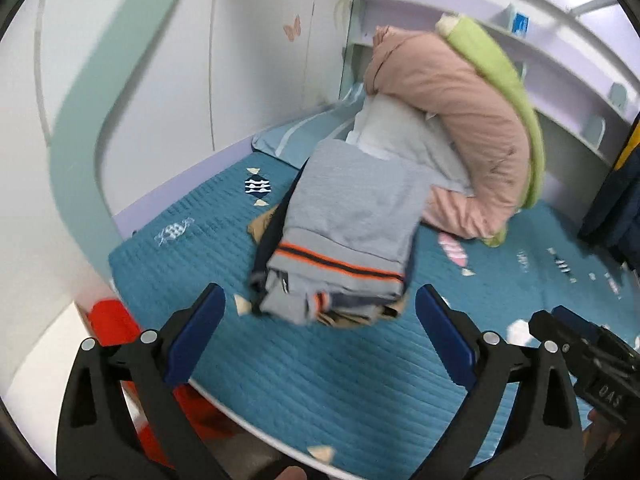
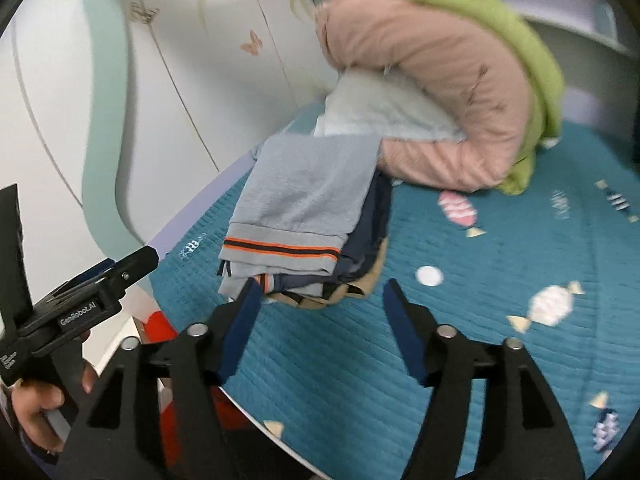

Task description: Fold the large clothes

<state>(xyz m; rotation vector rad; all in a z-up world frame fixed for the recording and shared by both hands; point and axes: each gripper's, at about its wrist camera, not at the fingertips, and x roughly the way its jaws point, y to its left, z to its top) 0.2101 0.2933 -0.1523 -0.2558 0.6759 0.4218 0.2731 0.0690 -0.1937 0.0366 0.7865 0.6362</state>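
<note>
A folded grey garment (image 1: 352,216) (image 2: 308,188) with an orange and dark stripe tops a stack of folded clothes on the teal bed cover (image 1: 320,376) (image 2: 500,288). Navy and tan pieces show under it. My left gripper (image 1: 320,300) hangs open just short of the stack, nothing between its blue pads. My right gripper (image 2: 320,288) is open too, its left pad close to the stack's near edge, holding nothing. Each gripper shows in the other's view: the right one (image 1: 580,344) at the right edge, the left one (image 2: 100,284) at the left with a hand (image 2: 36,412) on its handle.
A rolled pink and green quilt (image 1: 464,120) (image 2: 448,80) and a pale blue pillow (image 1: 400,132) lie behind the stack. A white wardrobe wall (image 1: 200,60) bounds the left side, shelves (image 1: 540,40) the back. A red object (image 1: 116,320) sits below the bed's near-left edge. Dark clothing (image 1: 616,200) hangs at right.
</note>
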